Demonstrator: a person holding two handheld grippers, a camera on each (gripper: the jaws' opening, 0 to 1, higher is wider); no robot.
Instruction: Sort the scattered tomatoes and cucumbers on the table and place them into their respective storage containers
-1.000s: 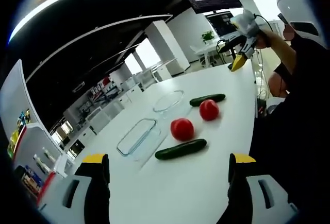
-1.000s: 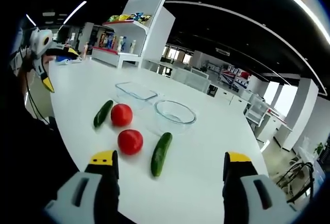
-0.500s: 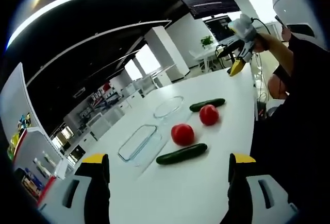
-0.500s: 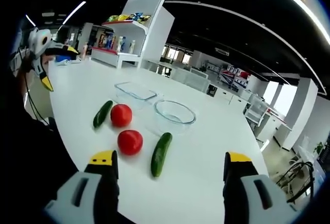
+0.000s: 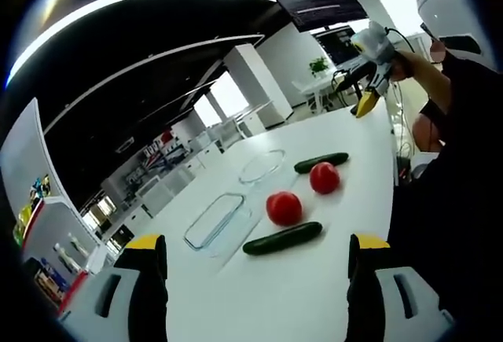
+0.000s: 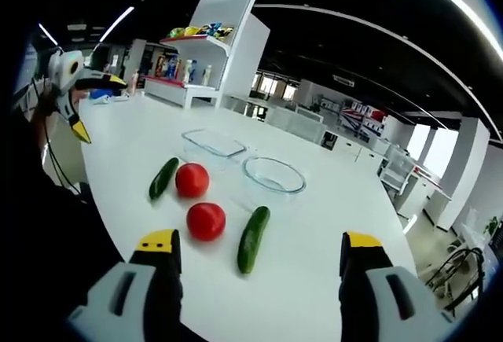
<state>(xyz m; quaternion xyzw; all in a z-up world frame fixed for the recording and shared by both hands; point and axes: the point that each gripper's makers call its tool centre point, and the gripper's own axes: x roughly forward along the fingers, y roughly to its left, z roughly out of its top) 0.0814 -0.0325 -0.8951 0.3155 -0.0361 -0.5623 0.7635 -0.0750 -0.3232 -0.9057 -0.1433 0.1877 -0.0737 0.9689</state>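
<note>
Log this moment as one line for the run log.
left gripper open | right gripper open | tomatoes, cucumbers on table | containers empty

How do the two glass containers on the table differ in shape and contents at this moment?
The rectangular glass dish has straight sides and looks shallow; the round glass bowl is curved and looks deeper. In the right gripper view, the dish lies beyond the far tomato, while the bowl lies beyond the near cucumber. Both are clear, hold nothing and stand side by side on the white table.
</note>
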